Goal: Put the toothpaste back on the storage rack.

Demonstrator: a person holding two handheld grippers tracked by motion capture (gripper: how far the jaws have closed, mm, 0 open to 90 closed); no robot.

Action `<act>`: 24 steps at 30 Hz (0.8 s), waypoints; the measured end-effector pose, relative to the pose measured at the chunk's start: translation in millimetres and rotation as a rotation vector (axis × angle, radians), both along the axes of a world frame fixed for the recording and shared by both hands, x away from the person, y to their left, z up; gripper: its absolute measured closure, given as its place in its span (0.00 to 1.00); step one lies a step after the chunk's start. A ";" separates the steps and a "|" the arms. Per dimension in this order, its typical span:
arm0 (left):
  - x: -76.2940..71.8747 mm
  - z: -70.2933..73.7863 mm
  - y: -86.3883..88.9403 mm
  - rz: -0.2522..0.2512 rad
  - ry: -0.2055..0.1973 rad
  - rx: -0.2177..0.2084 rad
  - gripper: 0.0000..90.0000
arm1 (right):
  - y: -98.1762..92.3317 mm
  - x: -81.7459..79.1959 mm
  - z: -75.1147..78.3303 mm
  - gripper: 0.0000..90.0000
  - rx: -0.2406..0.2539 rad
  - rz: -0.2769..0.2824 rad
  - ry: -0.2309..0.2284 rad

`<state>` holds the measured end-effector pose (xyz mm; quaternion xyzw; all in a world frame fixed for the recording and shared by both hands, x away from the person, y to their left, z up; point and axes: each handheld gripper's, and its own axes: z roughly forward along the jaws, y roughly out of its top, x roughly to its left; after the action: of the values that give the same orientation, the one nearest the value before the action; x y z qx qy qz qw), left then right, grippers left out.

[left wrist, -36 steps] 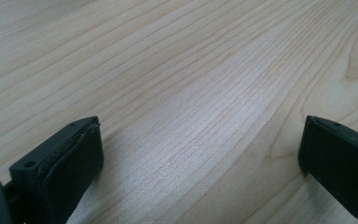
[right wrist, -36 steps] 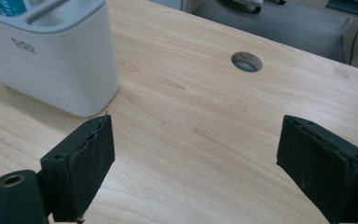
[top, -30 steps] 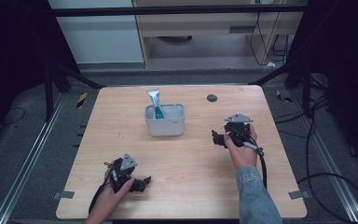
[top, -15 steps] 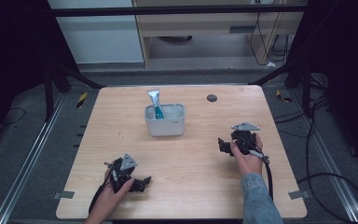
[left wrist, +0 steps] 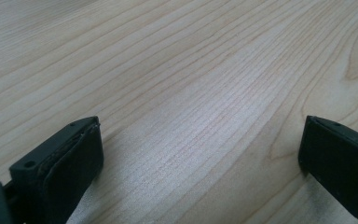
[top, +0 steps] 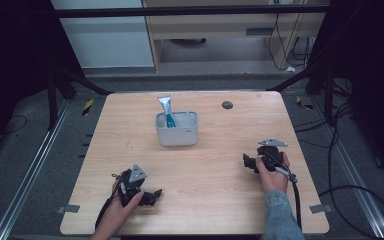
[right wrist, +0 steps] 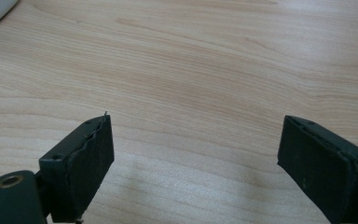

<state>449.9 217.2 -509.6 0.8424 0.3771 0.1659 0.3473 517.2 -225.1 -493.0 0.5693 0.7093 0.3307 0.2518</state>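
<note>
A lab: dark frame rig (top: 60, 85) and floor cables (top: 350, 195) surround the wooden table (top: 215, 200).

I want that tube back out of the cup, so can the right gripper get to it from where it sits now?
Probably yes. The right gripper is open and holds nothing, bare table lies between it and the cup, and the tube sticks up above the rim.

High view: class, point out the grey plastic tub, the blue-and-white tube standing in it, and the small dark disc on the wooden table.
grey plastic tub (top: 177, 135), high view, front wall.
blue-and-white tube (top: 166, 106), high view, crimped top.
small dark disc (top: 227, 105), high view, centre.
</note>
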 end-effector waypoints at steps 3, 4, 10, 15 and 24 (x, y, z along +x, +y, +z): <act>0.0 0.0 0.0 0.000 0.000 0.000 0.00 | -0.3 1.1 -1.1 0.12 -0.010 -0.008 0.004; 0.0 0.0 0.0 0.000 0.000 0.000 0.00 | -0.5 1.4 -1.5 0.12 -0.012 -0.009 0.004; 0.0 0.0 0.0 0.000 0.000 0.000 0.00 | 0.8 4.2 -7.3 0.12 0.003 -0.018 0.021; 0.0 0.0 0.0 0.000 0.000 0.000 0.00 | 3.9 7.1 -14.0 0.11 0.007 -0.027 0.040; 0.0 0.0 0.0 0.000 0.000 0.000 0.00 | 10.0 7.9 -18.3 0.07 -0.028 -0.027 0.024</act>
<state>449.9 217.2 -509.7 0.8424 0.3770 0.1658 0.3474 525.1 -215.1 -511.3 0.5790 0.7092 0.3106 0.2558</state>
